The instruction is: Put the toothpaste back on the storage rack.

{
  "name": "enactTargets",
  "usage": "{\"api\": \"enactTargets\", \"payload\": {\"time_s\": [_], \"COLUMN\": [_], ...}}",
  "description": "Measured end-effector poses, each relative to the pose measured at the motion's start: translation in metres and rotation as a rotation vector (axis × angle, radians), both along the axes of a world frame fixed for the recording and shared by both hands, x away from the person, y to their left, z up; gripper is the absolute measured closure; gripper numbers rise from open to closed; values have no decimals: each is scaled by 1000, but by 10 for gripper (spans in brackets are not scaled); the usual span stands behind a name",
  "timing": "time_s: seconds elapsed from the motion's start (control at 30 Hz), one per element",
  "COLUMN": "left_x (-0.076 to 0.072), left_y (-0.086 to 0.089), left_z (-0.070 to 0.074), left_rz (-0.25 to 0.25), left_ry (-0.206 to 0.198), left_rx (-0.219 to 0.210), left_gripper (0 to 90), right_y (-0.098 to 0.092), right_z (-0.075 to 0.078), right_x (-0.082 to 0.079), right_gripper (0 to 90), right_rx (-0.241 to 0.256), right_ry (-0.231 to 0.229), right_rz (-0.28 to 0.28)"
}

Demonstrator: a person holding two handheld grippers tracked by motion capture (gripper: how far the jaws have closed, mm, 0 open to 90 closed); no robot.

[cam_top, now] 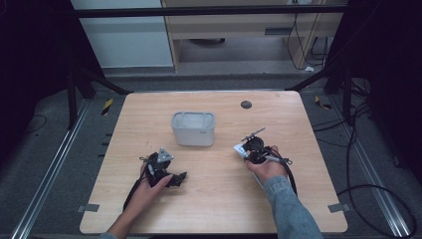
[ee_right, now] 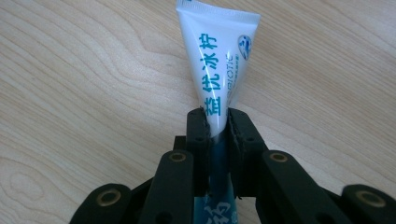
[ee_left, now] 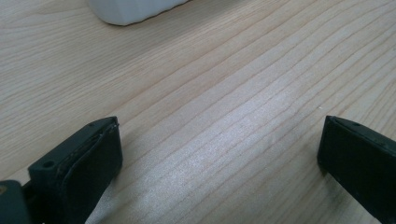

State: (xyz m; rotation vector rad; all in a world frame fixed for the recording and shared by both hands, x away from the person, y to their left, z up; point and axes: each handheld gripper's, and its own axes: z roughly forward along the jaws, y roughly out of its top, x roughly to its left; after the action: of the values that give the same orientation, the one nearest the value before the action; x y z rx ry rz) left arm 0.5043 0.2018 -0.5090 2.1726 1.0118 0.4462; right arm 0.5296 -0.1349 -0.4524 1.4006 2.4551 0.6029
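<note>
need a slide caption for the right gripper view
Right claw shut on a white toothpaste tube with blue lettering, held over the wooden table.

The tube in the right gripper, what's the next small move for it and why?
Probably carry the tube up and across toward the grey container. The right gripper has its jaws shut on the tube, above the wooden table; the container stands apart from it, open at the top. The left gripper rests open, holding nothing.
</note>
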Motion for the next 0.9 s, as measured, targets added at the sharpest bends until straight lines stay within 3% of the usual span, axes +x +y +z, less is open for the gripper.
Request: {"api": "enactTargets", "payload": {"time_s": [0.27, 0.43, 0.9], "left_x": [0, 0, 0], "left_y": [0, 0, 0], "left_z": [0, 0, 0], "left_rz": [1, 1, 0], "left_ry": [-1, -1, 0], "left_rx": [0, 1, -1], "left_gripper": [0, 0, 0], "right_y": [-6, -9, -22], "right_z": [9, 19, 62], "right_x": [-2, -4, -6], "right_gripper": [801, 802, 806], "right_rx": [8, 17, 54], "right_ry": [-15, -48, -165], "right_rz": [-10, -14, -39]}}
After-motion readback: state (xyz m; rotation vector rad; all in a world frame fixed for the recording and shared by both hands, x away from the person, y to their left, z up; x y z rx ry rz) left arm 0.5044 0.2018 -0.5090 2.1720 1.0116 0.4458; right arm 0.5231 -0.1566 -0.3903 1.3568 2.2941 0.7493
